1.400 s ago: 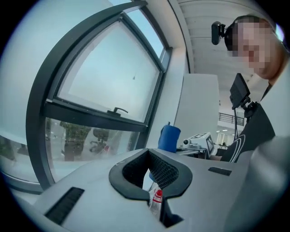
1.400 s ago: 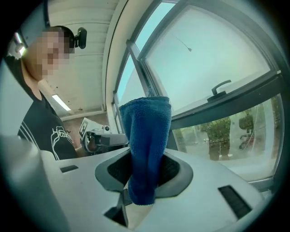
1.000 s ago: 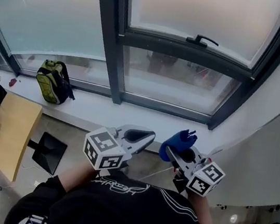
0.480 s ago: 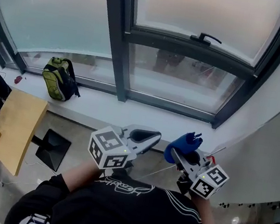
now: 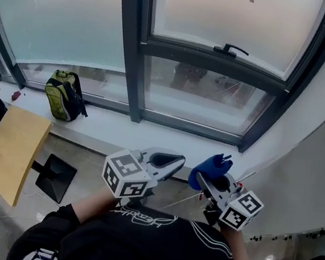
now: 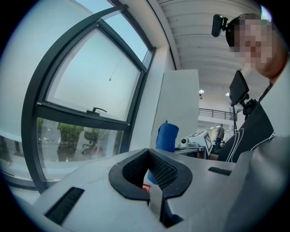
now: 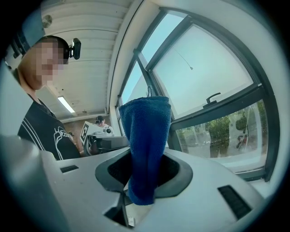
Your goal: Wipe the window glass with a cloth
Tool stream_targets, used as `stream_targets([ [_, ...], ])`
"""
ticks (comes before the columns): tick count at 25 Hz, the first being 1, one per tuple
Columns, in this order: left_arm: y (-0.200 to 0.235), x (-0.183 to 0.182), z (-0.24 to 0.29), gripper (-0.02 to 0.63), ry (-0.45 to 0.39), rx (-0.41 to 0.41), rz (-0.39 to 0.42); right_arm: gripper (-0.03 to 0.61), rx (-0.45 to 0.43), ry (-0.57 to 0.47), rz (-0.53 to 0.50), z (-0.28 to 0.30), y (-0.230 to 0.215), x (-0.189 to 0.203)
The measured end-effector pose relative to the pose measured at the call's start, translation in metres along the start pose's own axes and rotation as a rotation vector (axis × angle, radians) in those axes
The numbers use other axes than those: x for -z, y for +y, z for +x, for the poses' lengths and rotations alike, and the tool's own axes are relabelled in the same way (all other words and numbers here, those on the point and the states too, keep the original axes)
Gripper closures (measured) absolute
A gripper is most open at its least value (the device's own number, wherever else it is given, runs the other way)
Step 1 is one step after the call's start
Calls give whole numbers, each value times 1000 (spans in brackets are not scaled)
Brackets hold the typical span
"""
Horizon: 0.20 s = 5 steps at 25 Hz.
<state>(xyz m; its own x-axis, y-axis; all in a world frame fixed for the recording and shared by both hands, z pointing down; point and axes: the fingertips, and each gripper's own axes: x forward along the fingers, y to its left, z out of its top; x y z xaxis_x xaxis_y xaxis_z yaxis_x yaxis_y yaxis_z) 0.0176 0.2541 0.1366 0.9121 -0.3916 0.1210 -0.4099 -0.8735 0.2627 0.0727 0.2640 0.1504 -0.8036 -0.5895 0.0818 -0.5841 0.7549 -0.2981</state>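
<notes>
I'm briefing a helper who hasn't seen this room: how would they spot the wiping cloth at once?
Find the big dark-framed window, then drop below its white sill to the two grippers at the person's chest. The cloth is the blue towelling roll sticking up from the right gripper, clamped in its jaws; the left gripper holds nothing.

No legible text; shirt print (image 5: 137, 215) perhaps script, unreadable.

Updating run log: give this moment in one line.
left hand-held gripper: shut, empty | right hand-held gripper: shut on blue cloth | window glass: untouched
</notes>
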Motion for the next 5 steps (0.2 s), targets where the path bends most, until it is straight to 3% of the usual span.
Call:
stream_targets([
  [5, -11, -1, -1, 607, -3, -4, 9, 469, -9, -18, 11, -11, 4, -3],
])
